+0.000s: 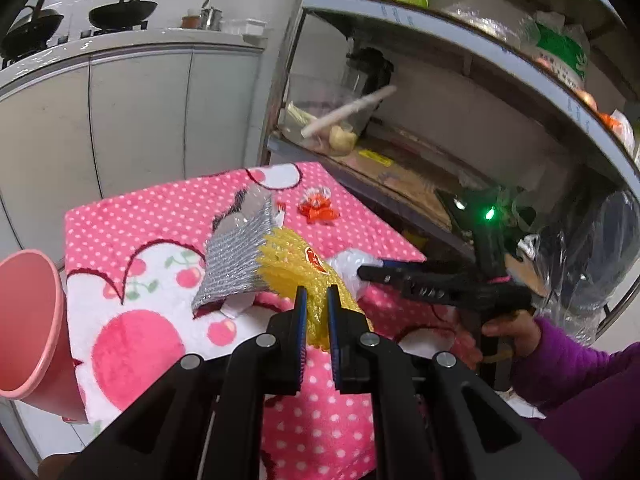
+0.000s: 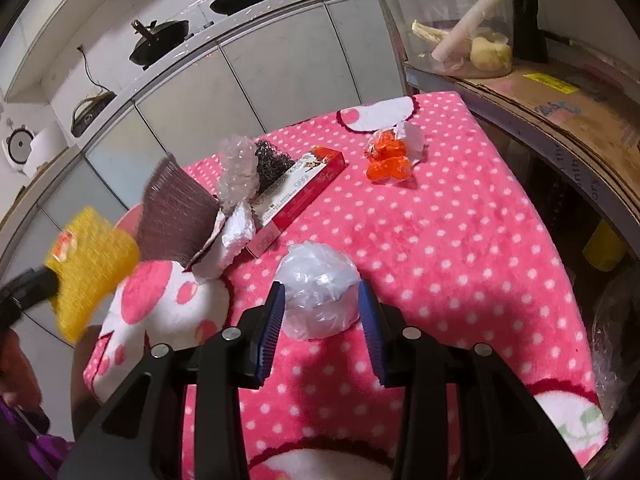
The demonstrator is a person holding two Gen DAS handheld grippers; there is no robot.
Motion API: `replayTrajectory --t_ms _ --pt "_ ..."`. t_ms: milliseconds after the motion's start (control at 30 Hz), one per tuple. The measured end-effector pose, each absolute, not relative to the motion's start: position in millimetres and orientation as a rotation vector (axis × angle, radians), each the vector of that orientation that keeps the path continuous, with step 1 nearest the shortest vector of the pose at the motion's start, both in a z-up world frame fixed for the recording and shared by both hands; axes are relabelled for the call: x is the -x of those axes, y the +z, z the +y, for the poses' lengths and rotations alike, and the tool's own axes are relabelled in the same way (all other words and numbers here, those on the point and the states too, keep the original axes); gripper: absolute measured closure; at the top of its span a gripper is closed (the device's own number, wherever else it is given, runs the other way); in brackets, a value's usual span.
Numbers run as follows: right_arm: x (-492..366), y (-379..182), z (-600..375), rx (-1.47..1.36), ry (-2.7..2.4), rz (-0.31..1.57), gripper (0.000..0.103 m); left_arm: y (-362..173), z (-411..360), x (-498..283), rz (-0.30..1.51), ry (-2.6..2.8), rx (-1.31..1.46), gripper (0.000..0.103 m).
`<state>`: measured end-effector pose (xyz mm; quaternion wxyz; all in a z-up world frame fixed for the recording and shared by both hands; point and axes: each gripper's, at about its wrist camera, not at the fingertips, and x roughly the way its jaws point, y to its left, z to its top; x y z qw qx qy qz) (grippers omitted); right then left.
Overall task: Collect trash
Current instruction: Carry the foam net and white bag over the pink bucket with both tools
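Left wrist view: the left gripper has its jaws nearly closed, pinching a yellow foam net, ribbed and tubular, lifted above the table. A grey foam net of the same mesh hangs off its far end. The table carries a fleecy pink cloth with white dots. A smooth pink bin stands at the left edge. A crinkled orange wrapper lies farther back.

Right wrist view: the right gripper has its jaws partly open, flanking a crumpled clear plastic wad that rests on the cloth; whether the pads press it I cannot tell. A flat red carton lies beyond, beside a white bubbled foam piece.
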<state>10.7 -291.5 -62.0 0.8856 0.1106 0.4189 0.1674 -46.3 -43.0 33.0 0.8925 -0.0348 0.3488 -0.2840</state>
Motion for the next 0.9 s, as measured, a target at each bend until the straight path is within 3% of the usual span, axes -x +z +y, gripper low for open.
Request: replayTrajectory --t_ms 433,633,900 --pt "-10 -65 -285 -0.213 0.372 0.858 0.064 67 -27 52 0.618 -0.553 0.098 0.094" --pt "-6 -64 -285 -0.21 0.377 0.845 0.084 58 -17 46 0.638 -0.483 0.115 0.094" --pt "3 -39 -290 -0.211 0.37 0.766 0.086 45 2 38 0.651 -0.384 0.152 0.094"
